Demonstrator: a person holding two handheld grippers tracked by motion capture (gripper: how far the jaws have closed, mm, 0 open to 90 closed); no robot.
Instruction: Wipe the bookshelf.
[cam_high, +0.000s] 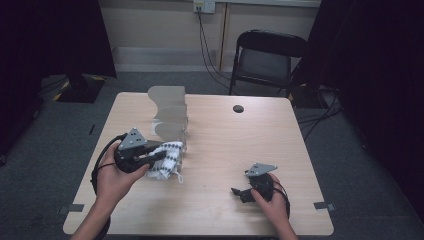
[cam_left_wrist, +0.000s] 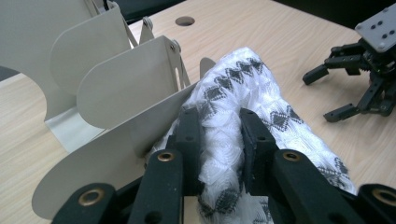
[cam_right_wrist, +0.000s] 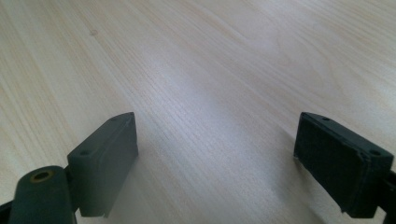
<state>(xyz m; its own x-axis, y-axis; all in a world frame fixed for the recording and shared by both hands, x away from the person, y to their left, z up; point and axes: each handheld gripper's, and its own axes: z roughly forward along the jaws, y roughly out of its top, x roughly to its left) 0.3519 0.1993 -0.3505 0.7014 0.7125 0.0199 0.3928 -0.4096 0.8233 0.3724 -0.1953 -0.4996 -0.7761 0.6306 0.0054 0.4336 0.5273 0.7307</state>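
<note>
Cloth (cam_left_wrist: 243, 88) sits pinched between the left gripper (cam_left_wrist: 219, 133) fingers; right gripper (cam_right_wrist: 217, 154) fingers spread, empty.

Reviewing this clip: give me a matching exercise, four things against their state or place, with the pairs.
1. left claw
2. right claw
3. white patterned cloth
4. metal divider rack

a. open above bare tabletop
b. stands upright on the table
c. pinched between two black jaws
d. shut on fabric

Pairs: 1-d, 2-a, 3-c, 4-b
</note>
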